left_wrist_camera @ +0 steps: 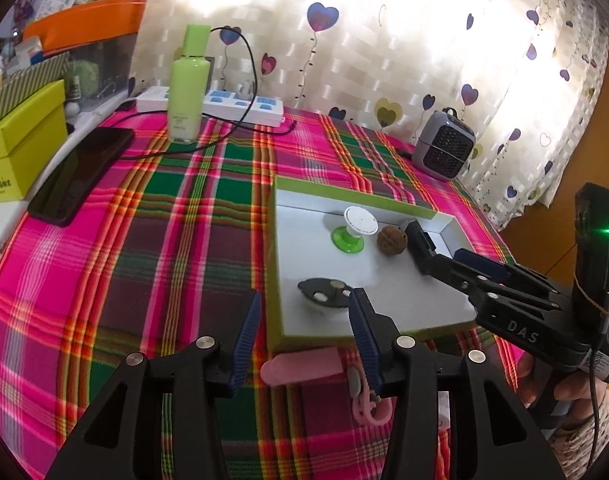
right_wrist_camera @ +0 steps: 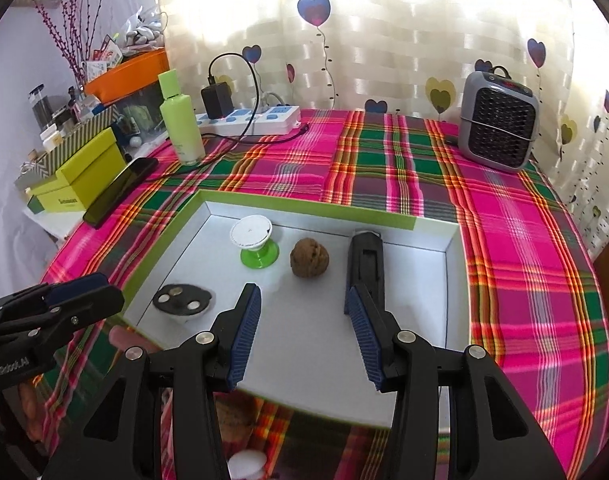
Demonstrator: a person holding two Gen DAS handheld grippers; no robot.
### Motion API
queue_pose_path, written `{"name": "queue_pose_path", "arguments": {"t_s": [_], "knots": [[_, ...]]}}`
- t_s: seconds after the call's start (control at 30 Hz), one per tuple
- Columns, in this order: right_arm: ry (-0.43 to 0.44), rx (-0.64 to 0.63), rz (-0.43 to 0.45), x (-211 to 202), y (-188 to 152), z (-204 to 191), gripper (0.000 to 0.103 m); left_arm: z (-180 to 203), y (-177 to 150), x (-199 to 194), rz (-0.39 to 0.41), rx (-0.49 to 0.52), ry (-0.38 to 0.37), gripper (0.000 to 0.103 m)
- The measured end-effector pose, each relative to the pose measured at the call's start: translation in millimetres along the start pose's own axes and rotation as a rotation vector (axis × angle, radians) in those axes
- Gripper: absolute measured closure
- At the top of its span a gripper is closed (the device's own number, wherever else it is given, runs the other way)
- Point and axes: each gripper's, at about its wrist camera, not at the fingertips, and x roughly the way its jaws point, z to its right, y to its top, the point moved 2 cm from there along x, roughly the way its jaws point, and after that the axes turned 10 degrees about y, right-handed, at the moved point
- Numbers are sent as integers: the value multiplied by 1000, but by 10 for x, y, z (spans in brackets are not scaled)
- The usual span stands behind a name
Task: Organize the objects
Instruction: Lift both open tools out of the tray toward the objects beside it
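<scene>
The left hand-held gripper [left_wrist_camera: 304,328] has its jaws spread with nothing between them, above a pink oblong case [left_wrist_camera: 302,366] lying on the plaid-covered counter [left_wrist_camera: 144,240]. The right hand-held gripper [right_wrist_camera: 302,320] is likewise spread and empty over the shallow white tray with a green rim [right_wrist_camera: 384,360]. Inside the tray sit a brown walnut [right_wrist_camera: 309,263], a black rectangular clip [right_wrist_camera: 365,264], a white-topped green suction stand [right_wrist_camera: 253,242] and a black disc with three silver studs [right_wrist_camera: 180,299].

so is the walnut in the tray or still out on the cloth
In. The walnut sits on the tray's white floor, between the green-based stand and the black clip.
</scene>
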Motion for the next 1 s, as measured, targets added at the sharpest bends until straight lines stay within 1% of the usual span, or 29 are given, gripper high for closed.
{"name": "queue_pose_path", "arguments": {"t_s": [0.3,0.5,0.63,1.0], "knots": [[10,23,18,-152,-170,-42,56,-58,-146,-56,-6,-5,-19,56],[19,41,29,-261,-303,-71,56,-51,-217,-12,-22,12,-29,55],[24,30,21,-317,-406,-113,56,-30,-256,28,-35,23,-42,55],[52,36,3,-365,-625,-198,56,14,-322,109,-59,46,-45,55]]}}
